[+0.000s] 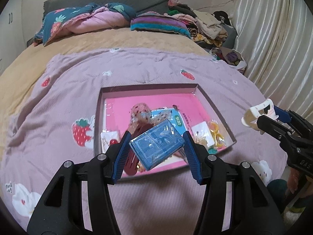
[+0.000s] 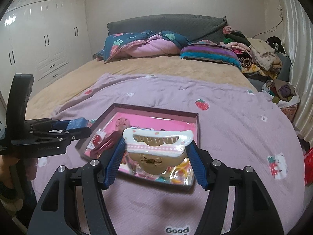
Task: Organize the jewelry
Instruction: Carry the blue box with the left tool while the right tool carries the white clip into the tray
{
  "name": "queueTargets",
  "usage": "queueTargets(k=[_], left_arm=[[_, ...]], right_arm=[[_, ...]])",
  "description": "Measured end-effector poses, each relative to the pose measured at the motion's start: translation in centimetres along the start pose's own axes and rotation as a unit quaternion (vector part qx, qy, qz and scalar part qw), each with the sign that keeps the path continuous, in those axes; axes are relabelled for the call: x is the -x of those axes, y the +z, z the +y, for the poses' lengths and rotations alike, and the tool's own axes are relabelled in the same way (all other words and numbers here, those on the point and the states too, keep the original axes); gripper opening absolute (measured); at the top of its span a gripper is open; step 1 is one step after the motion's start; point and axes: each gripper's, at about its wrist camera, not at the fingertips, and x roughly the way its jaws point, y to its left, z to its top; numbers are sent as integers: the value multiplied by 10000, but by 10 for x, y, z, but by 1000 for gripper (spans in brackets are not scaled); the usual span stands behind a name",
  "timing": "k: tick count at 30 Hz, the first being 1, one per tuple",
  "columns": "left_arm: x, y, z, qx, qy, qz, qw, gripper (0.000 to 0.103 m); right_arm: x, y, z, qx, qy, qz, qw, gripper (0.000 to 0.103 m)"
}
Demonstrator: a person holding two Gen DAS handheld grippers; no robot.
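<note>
A: Two items up: our left gripper [image 1: 156, 146] is clenched on the flat blue plastic-wrapped box [image 1: 157, 145], pads on its short ends, above the shallow pink-lined cardboard tray [image 1: 148, 89].

B: Right gripper [image 2: 157, 148] clamps the white-and-beige plastic claw hair clip [image 2: 156, 146] by its ends, over the tray's 6 o'clock edge.

A: Box looks light, stiff, prob. slippery wrap, so we'd keep to the edges.

B: Clip seems brittle w/ a spring, so we'd avoid the teeth.

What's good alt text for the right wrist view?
Right hand-held gripper grips a white hair claw clip above a pink-lined tray of hair accessories on a lilac strawberry-print blanket; the left hand-held gripper, far left, holds a blue packet.
</note>
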Motion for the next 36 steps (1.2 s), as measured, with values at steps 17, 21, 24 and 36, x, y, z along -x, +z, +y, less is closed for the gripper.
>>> queueTargets(k=[17,21,24,36], left_arm=[[-57,17,-22,-147,-164,280,9994,46],[-79,13,-22,-150,-197,518,9984,46],[-93,7,-21,-153,-186,673,9974,46],[-104,-6,-14,-141,-120,886,9959,59]], right_arm=[[-40,-15,-34,-172,-274,336,9989,62],[-65,-25,-36,-157,-243,610,9977,62],[-82,-33,-35,-131,-225,796,9965,62],[-103,-52,-25,9,-231,1110,9936,79]])
